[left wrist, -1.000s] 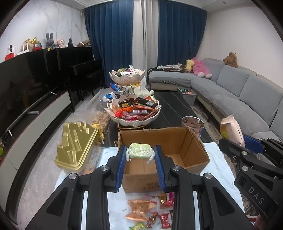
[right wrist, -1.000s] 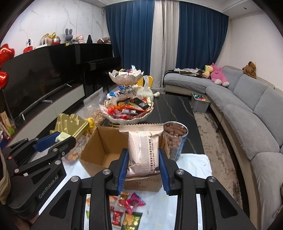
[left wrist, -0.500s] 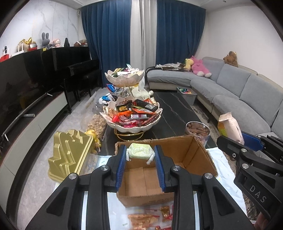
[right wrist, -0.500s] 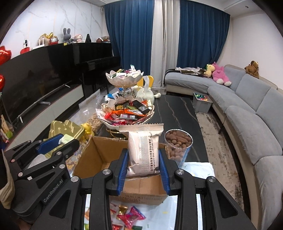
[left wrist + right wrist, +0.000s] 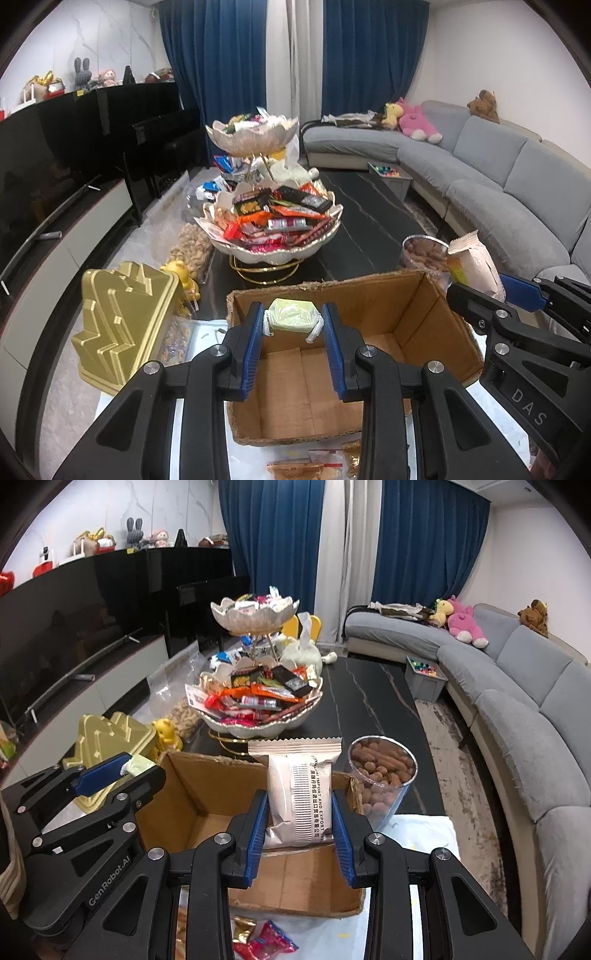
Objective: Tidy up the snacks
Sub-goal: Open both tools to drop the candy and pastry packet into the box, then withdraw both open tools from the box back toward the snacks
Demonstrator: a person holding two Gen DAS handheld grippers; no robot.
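Observation:
My left gripper is shut on a pale green wrapped snack, held over the far part of an open brown cardboard box. My right gripper is shut on a beige snack packet with a printed label, upright above the same cardboard box, whose floor shows bare. Each gripper also appears at the edge of the other's view: the right gripper with its packet at the right, the left gripper at the left. Loose wrapped candies lie on the white cloth in front of the box.
Beyond the box a two-tier shell-shaped stand piled with snacks stands on the dark marble table. A clear tub of brown nuts sits right of the box, a gold tin left of it. A grey sofa runs along the right.
Both grippers have moved forward and down with their snacks, so the box now lies closer beneath them and its inside shows more. The grips have not changed.

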